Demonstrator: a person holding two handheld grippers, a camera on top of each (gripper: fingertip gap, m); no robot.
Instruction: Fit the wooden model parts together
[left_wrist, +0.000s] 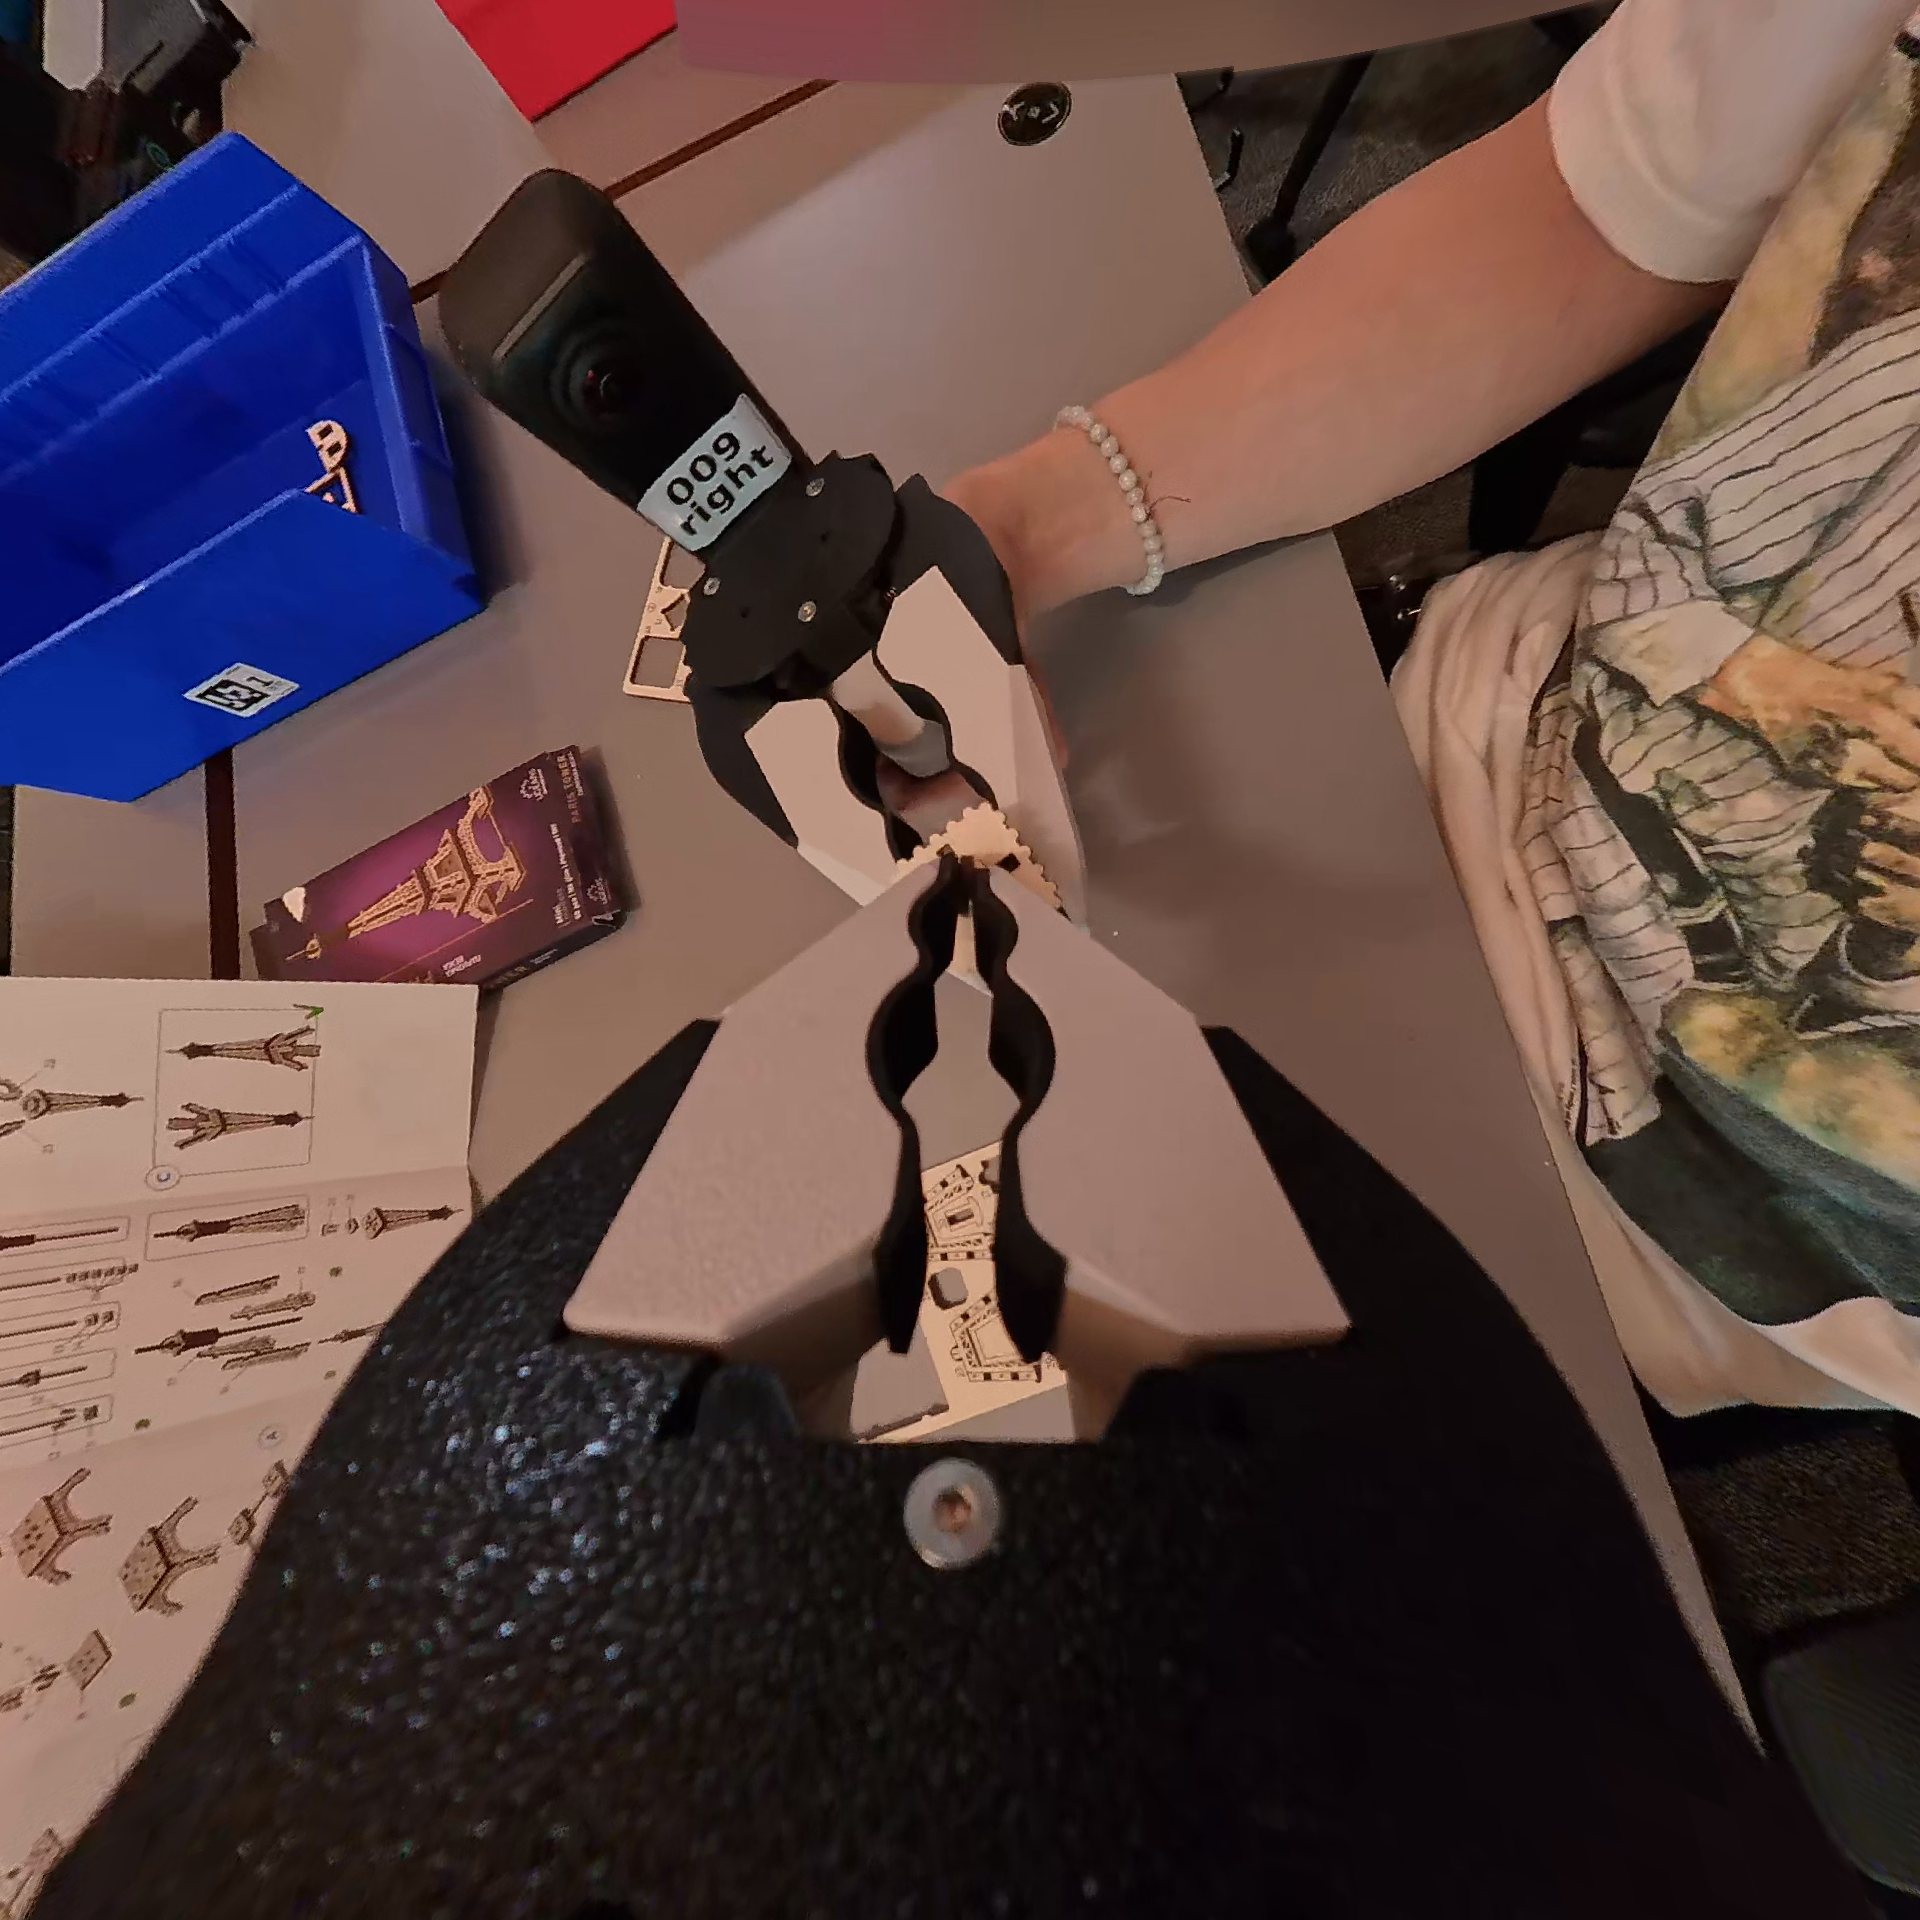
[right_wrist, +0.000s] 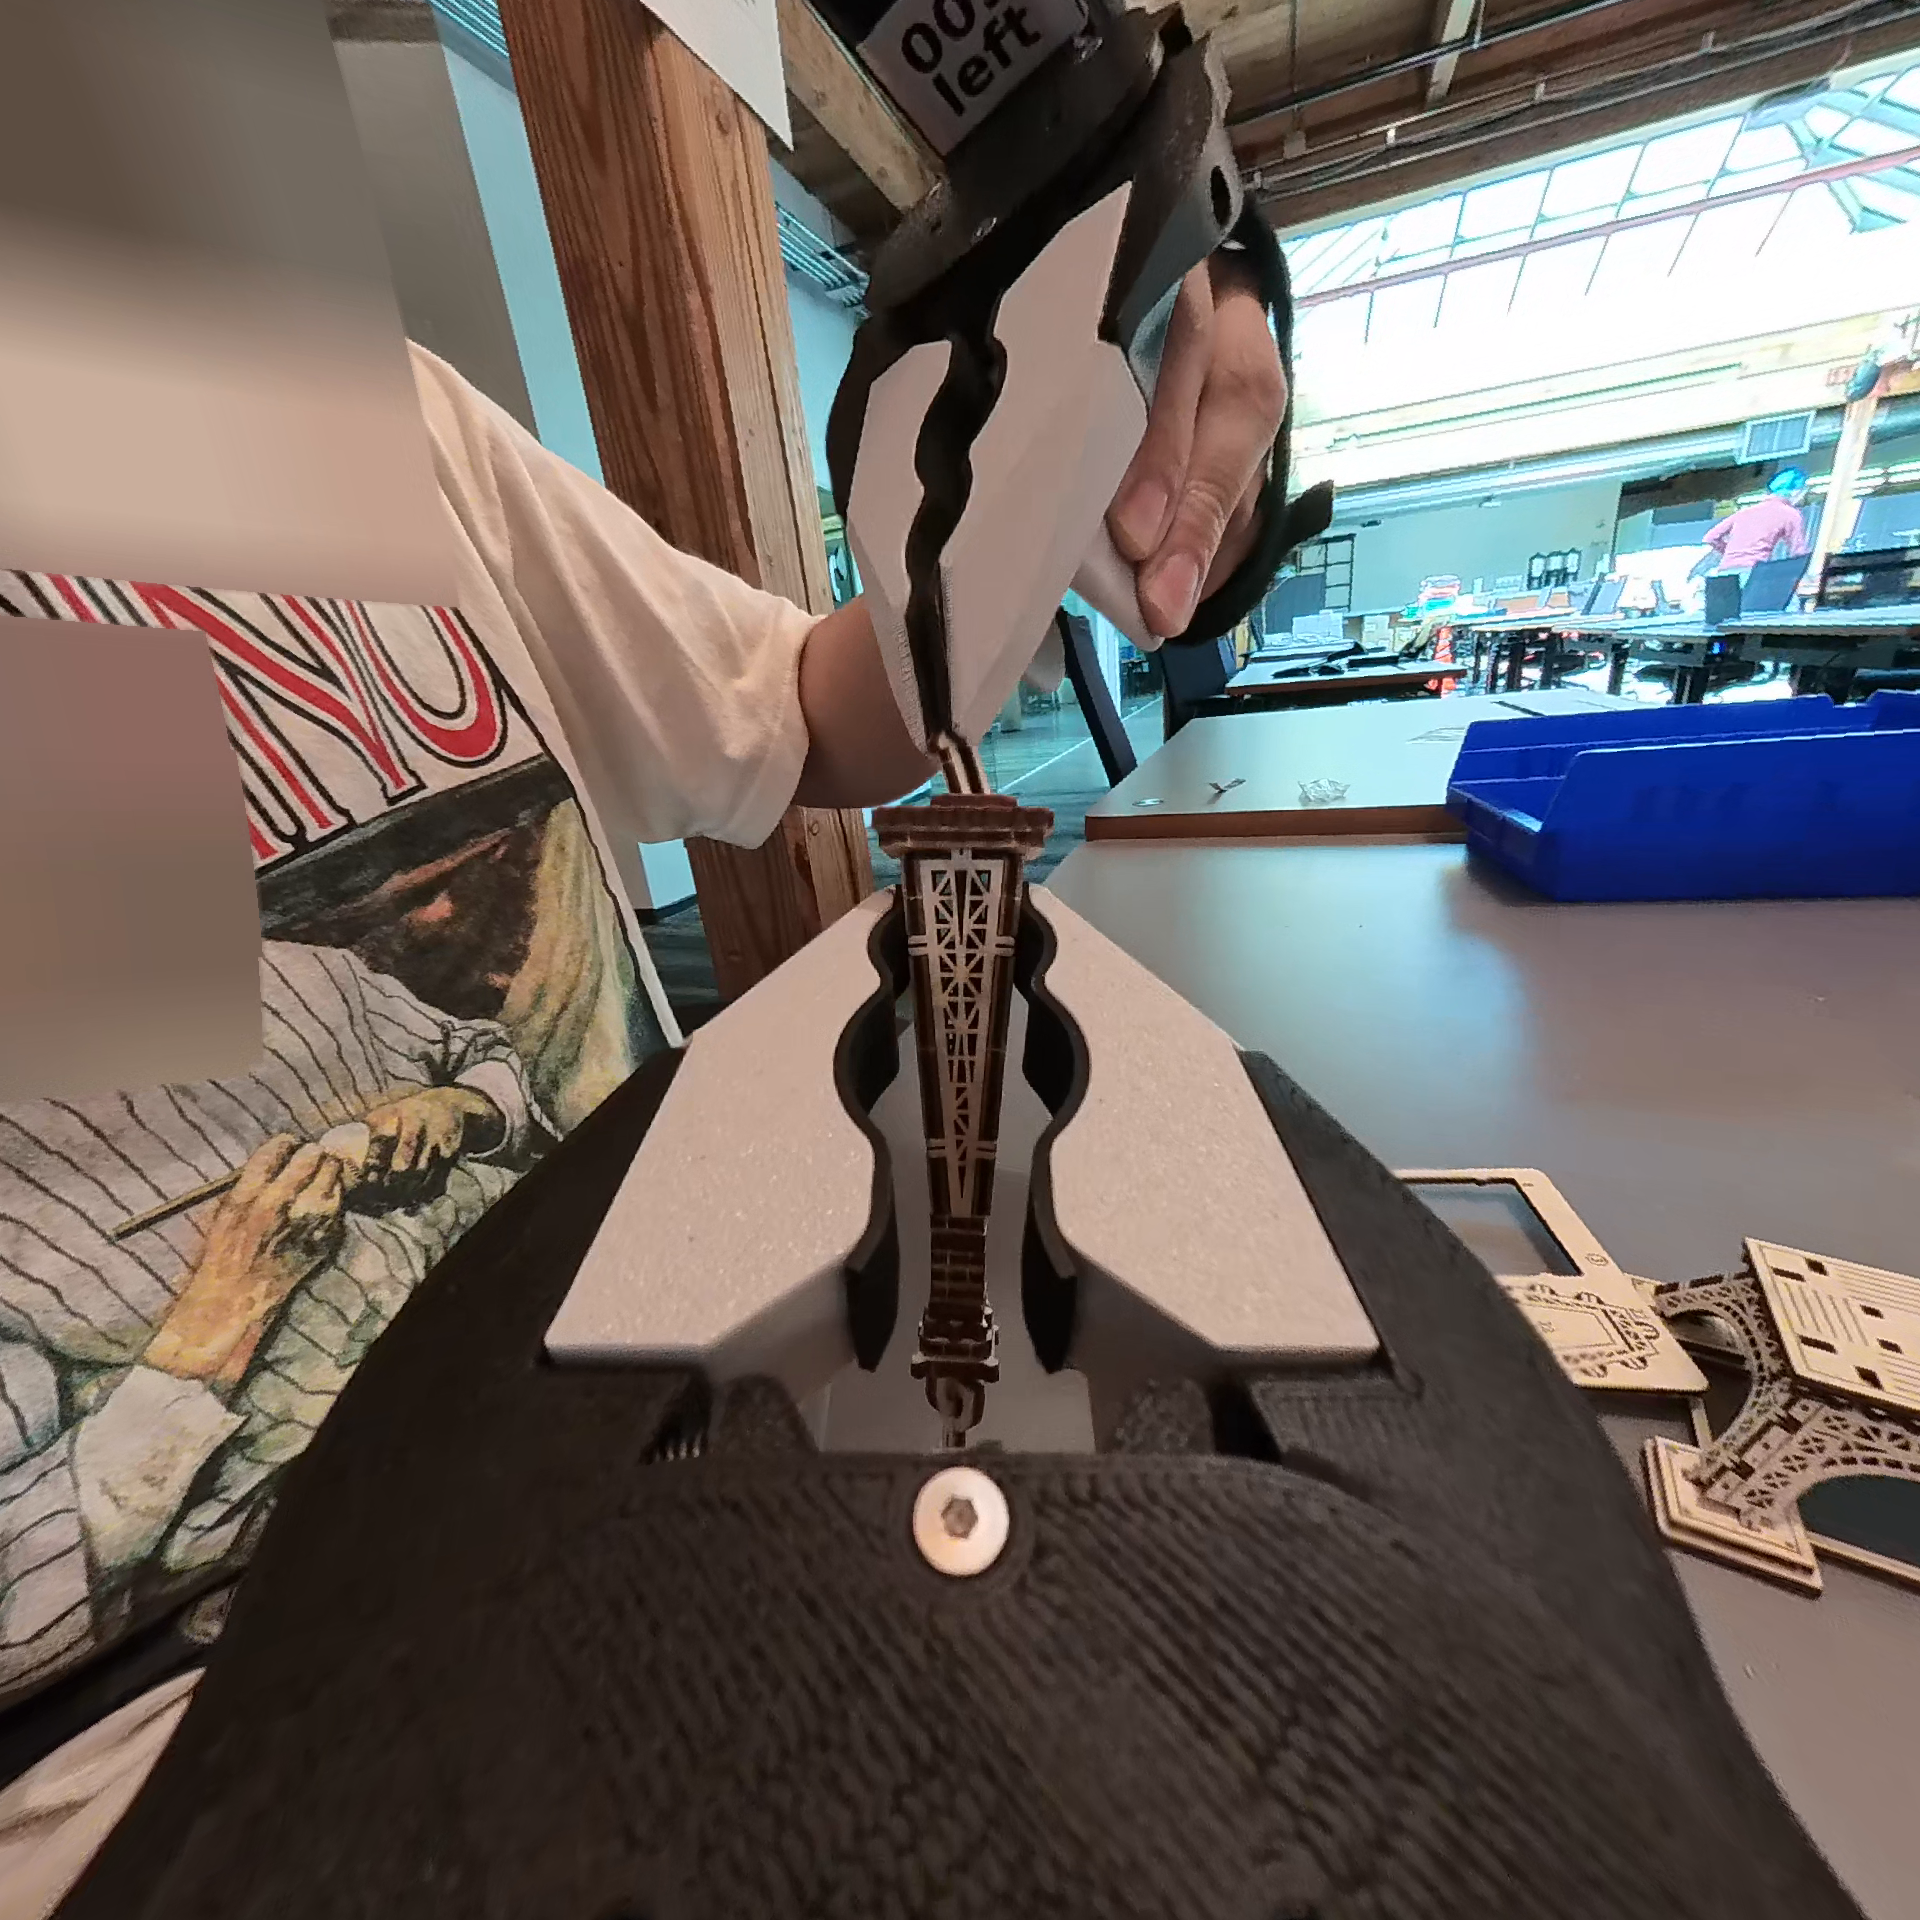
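My right gripper (right_wrist: 961, 925) is shut on a tapered wooden tower section (right_wrist: 958, 1060), dark brown with pale lattice, held along the fingers with its wide platform end (right_wrist: 961, 821) pointing forward. My left gripper (right_wrist: 935, 727) comes down from above, shut on a small thin wooden piece (right_wrist: 961, 774) whose lower end touches the platform's top. In the left wrist view my left gripper (left_wrist: 958, 878) meets the pale scalloped platform (left_wrist: 987, 836), which the right gripper (left_wrist: 914, 800) holds facing it. How far the piece sits in the platform is hidden.
A blue bin (left_wrist: 208, 468) stands at the far left, also in the right wrist view (right_wrist: 1683, 800). A purple box (left_wrist: 457, 883) and an instruction sheet (left_wrist: 208, 1247) lie on the grey table (left_wrist: 1195, 779). A wooden tower base (right_wrist: 1787, 1403) and part frames (right_wrist: 1600, 1340) lie at right. The person's torso (left_wrist: 1714, 935) is close. Both grippers' tips are close together, under 4 cm apart. From either gripper's tips it is about 20 centimeters to the wooden tower base (right_wrist: 1787, 1403).
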